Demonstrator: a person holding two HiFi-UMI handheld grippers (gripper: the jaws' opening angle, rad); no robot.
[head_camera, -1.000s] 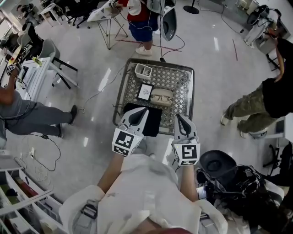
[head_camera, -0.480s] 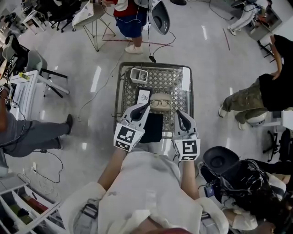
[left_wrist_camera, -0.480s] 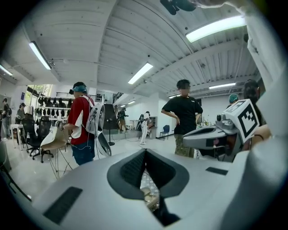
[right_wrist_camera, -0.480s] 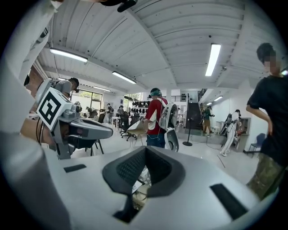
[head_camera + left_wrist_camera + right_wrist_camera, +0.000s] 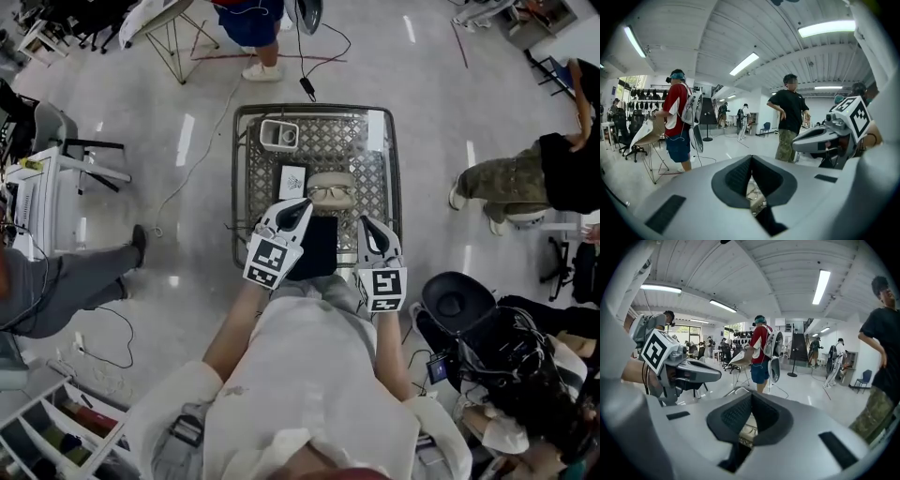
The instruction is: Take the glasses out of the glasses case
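A beige glasses case (image 5: 331, 197) lies near the middle of a metal mesh table (image 5: 375, 187), with dark-rimmed glasses (image 5: 330, 191) resting in or on it; I cannot tell which. My left gripper (image 5: 302, 206) is shut and empty, its tip just left of the case above a black mat (image 5: 317, 251). Also shut and empty, my right gripper (image 5: 364, 225) hovers near the case's right end. In the left gripper view the shut jaws (image 5: 751, 158) leave a slit that shows the glasses (image 5: 753, 193). The right gripper view shows shut jaws (image 5: 751, 397) over the case (image 5: 746, 431).
A small white basket (image 5: 279, 134) and a white card (image 5: 292, 180) sit on the table's far left part. People stand around: one beyond the table (image 5: 251, 19), one at the right (image 5: 539, 178), one at the left. A black stool (image 5: 457, 305) is close on my right.
I have stepped closer to the table. Both grippers have moved forward over its near edge, and the left tip now reaches the case's left end.
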